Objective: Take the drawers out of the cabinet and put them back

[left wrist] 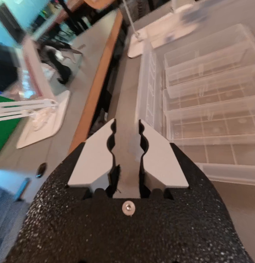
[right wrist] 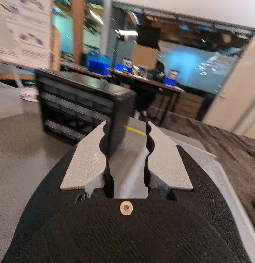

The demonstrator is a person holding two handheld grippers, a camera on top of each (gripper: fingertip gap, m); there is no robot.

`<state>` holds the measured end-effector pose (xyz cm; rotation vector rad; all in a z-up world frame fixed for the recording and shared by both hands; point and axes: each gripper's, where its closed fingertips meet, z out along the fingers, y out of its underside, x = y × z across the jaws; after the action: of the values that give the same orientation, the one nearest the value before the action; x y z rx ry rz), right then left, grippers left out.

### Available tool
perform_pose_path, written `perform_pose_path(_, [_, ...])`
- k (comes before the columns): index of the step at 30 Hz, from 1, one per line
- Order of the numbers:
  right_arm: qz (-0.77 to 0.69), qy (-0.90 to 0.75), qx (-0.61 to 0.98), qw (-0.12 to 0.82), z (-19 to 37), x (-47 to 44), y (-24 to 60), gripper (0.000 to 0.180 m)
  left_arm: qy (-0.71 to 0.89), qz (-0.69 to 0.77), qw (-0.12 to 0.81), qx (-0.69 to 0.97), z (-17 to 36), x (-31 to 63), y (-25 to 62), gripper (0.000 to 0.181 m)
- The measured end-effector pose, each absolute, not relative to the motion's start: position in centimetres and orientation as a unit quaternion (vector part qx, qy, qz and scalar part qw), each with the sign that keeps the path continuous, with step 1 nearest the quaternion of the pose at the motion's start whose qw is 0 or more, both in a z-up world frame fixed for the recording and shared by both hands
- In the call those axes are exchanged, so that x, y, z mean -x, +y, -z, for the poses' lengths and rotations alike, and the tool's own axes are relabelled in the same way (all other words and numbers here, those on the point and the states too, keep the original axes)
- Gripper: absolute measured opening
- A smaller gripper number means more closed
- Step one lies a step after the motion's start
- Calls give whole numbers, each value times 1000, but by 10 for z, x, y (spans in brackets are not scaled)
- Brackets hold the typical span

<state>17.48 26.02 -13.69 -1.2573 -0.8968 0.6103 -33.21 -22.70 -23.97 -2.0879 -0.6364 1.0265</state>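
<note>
A black cabinet (right wrist: pixel 84 105) with rows of small clear-fronted drawers stands on the grey table, ahead and left of my right gripper (right wrist: pixel 126 123). That gripper is open and empty, level with the cabinet's right side, a short way from it. In the left wrist view a clear plastic bin (left wrist: pixel 146 88) holds several clear drawers (left wrist: pixel 209 79) lying in a row. My left gripper (left wrist: pixel 127 121) is open and empty, over bare table just left of the bin's near corner. Both views are blurred.
A white lamp base (left wrist: pixel 42 119) with its arm sits left on the neighbouring table, another white base (left wrist: pixel 136 47) behind the bin. A gap (left wrist: pixel 108 79) runs between the two tables. The table's grey edge (right wrist: pixel 209 163) drops to wood floor at right. A person stands far back.
</note>
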Motion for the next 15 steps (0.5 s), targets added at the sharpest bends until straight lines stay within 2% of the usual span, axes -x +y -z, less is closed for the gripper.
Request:
perform_pose_path(2, [-319, -425, 507, 679, 139, -135, 232, 53, -244, -445, 379, 774, 209, 329, -230, 45])
perform_pose_path(5, [-322, -481, 436, 689, 166, -82, 197, 53, -203, -397, 481, 755, 173, 307, -189, 43])
perform_pose_path(7, [-302, -497, 400, 708, 182, -60, 184, 53, -161, -342, 509, 773, 165, 295, -155, 42])
perform_pose_path(12, [-301, -526, 366, 706, 216, -40, 157, 54, -92, -219, 500, 833, 173, 285, -87, 45])
perform_pose_path(15, [-305, -527, 374, 699, 223, -40, 158, 54, -80, -199, 453, 866, 189, 300, -63, 47])
